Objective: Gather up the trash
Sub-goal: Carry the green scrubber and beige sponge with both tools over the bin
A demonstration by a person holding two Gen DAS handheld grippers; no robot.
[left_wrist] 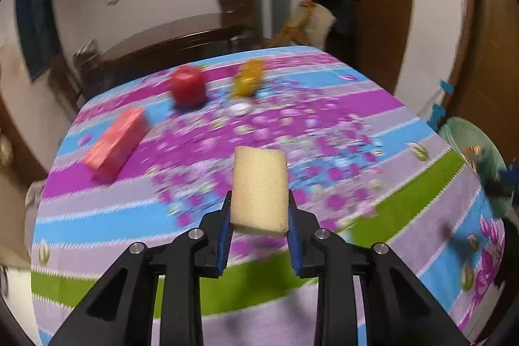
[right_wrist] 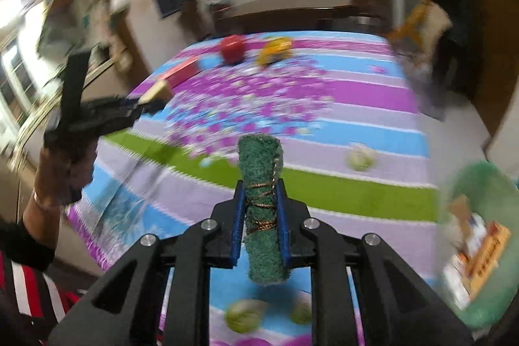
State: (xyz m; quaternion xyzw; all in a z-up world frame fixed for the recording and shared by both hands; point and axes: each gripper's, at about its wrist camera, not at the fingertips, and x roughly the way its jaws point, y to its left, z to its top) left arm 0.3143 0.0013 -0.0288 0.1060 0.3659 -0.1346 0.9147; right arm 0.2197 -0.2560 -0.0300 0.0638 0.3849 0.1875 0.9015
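Left tool (left_wrist: 259, 216) clamps a yellow sponge (left_wrist: 260, 188) by its long sides above the desk (left_wrist: 405, 209): porous, light, compressible, likely slip-free. Right tool (right_wrist: 261, 216) clenched on a green scouring pad (right_wrist: 263, 209), rolled, wire-bound, coarse and springy; grip sits mid-roll. Green bin (right_wrist: 483, 252) of trash just beside the desk edge

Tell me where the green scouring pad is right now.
The green scouring pad sits clamped in the right gripper, centre of the right wrist view, above the tablecloth, left of the green bin.
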